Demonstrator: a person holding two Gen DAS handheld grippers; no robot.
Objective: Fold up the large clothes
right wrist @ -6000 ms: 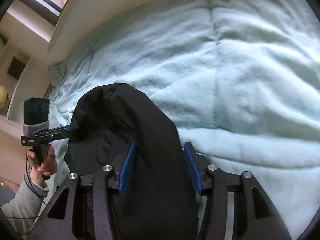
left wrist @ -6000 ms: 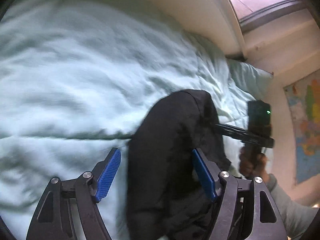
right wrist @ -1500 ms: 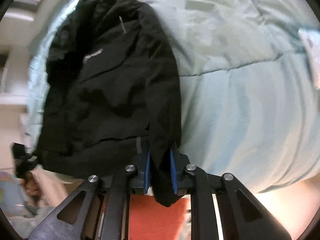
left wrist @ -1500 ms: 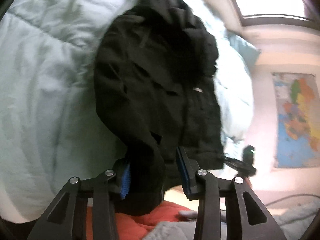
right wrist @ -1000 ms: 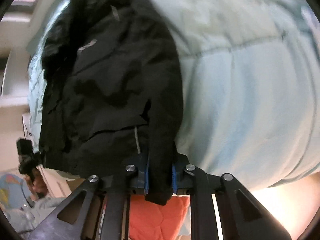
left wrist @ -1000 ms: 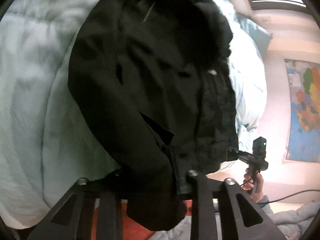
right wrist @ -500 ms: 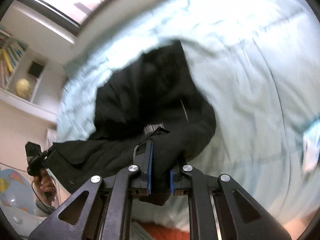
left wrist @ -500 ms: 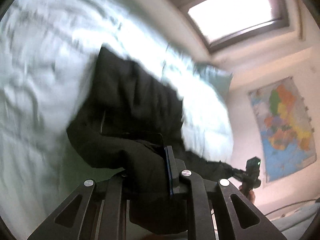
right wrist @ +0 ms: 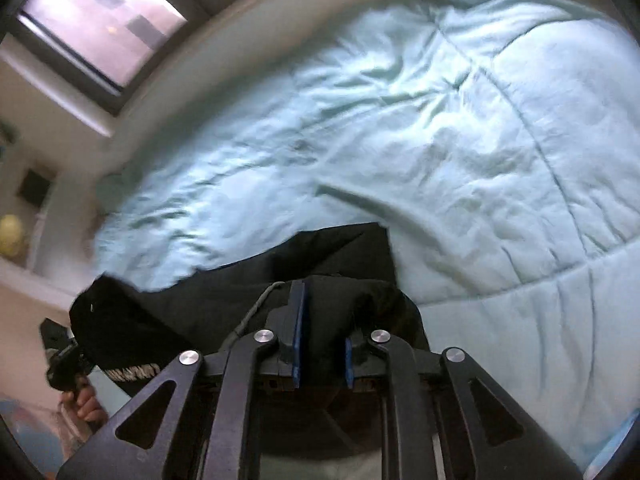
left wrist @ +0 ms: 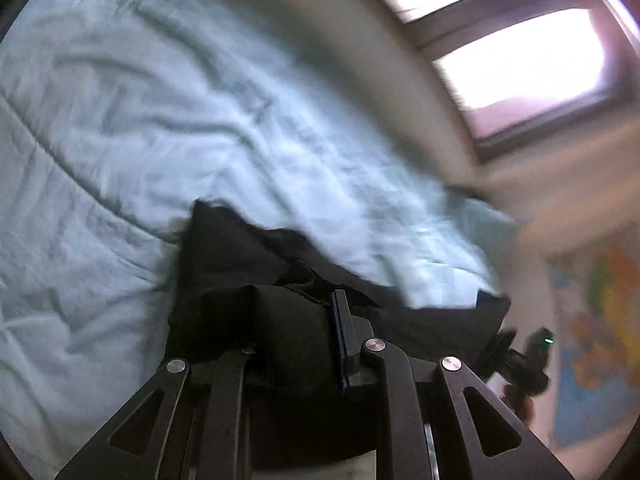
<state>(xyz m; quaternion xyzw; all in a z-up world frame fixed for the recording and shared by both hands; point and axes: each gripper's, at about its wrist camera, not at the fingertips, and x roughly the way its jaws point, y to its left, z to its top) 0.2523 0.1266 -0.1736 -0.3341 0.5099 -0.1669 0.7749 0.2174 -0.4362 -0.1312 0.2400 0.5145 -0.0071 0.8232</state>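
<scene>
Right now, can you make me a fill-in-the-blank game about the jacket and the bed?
1. The jacket held up over the bed is ____ in colour.
2. The quilt on the bed is pale ____.
3. The left gripper and the right gripper each pinch an edge of the ____.
4. In the left wrist view, a colourful ____ hangs on the wall at the right.

Missing words: black; blue; jacket; map

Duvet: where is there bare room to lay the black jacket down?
Free: the pale blue duvet from the black jacket's far edge up to the cream wall, and all of it to the jacket's right. Crowded: the near edge, where the jacket bunches.
</scene>
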